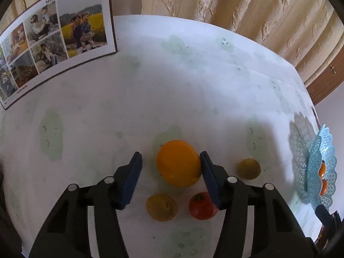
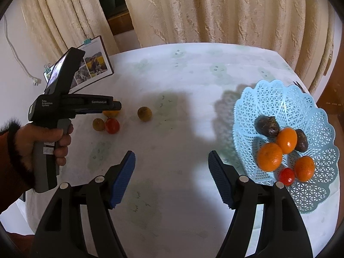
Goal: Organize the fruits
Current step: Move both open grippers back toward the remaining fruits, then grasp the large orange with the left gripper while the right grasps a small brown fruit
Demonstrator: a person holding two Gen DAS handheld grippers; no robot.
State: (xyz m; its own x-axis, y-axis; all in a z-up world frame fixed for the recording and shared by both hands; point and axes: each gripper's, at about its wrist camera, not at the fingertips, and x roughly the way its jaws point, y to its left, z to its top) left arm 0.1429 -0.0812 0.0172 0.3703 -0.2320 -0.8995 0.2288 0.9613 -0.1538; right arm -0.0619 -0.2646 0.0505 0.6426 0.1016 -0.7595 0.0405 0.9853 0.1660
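**Orange lined up for the left grasp**

Fingers of my left hand-held gripper (image 1: pixel 171 161) stand wide apart around the large orange (image 1: pixel 178 163) on the counter (image 1: pixel 150 96); the right pad looks to be touching its side, the left pad is clear of it, so nothing is held. Nearer than the orange, between the finger bases, lie a yellow-brown fruit (image 1: pixel 161 207) and a red tomato-like fruit (image 1: pixel 202 205); a second yellow-brown fruit (image 1: pixel 249 168) sits to the right.

My right hand-held gripper (image 2: pixel 172 161) is open just as wide, empty, over bare cloth. Just right of it stands the pale blue lattice basket (image 2: pixel 268 94), which holds three oranges, a small red fruit and two dark ones.

I judge this the pick step: four fruits remain loose and the orange comes first. The next move calls for closing evenly on its widest part, then carrying it right to the basket. Round and smooth, it could roll off toward the open side.

Farther back leans a photo collage (image 1: pixel 56 49) headed "MEET". In the right wrist view the left tool's body reads "Data Acquisition System" and what looks like "GenRobot.AI".
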